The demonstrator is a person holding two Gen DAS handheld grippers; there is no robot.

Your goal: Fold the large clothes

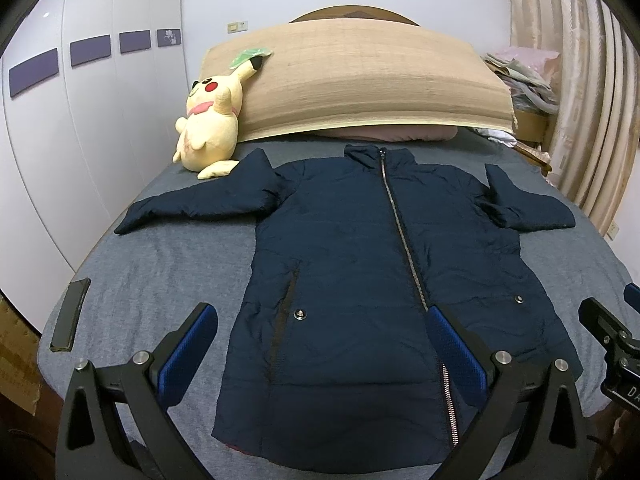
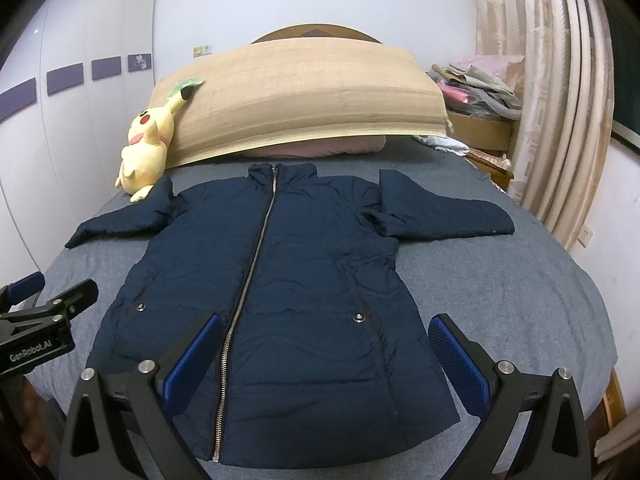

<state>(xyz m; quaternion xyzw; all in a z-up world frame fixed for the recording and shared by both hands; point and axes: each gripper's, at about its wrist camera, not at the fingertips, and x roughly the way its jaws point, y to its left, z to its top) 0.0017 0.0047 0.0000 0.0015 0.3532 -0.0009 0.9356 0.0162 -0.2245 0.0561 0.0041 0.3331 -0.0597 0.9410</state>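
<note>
Both grippers, left gripper (image 1: 320, 322) and right gripper (image 2: 325, 330), hover with jaws wide and empty over the hem of the navy jacket (image 1: 360, 280), spread flat and zipped on the bed (image 1: 160, 264). Yellow plush toy (image 1: 210, 120) touches one sleeve; a dark phone (image 1: 70, 314) lies near the bed's left edge, open sheet either side

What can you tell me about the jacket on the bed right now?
The jacket is dark navy and puffy, looking like quilted nylon. It lies flat and face up on the grey bedsheet, silver zipper closed, collar toward the headboard, hem toward the cameras. Both sleeves spread sideways; one touches the yellow plush toy. Snap buttons mark two front pockets. Neither gripper touches it.
</note>
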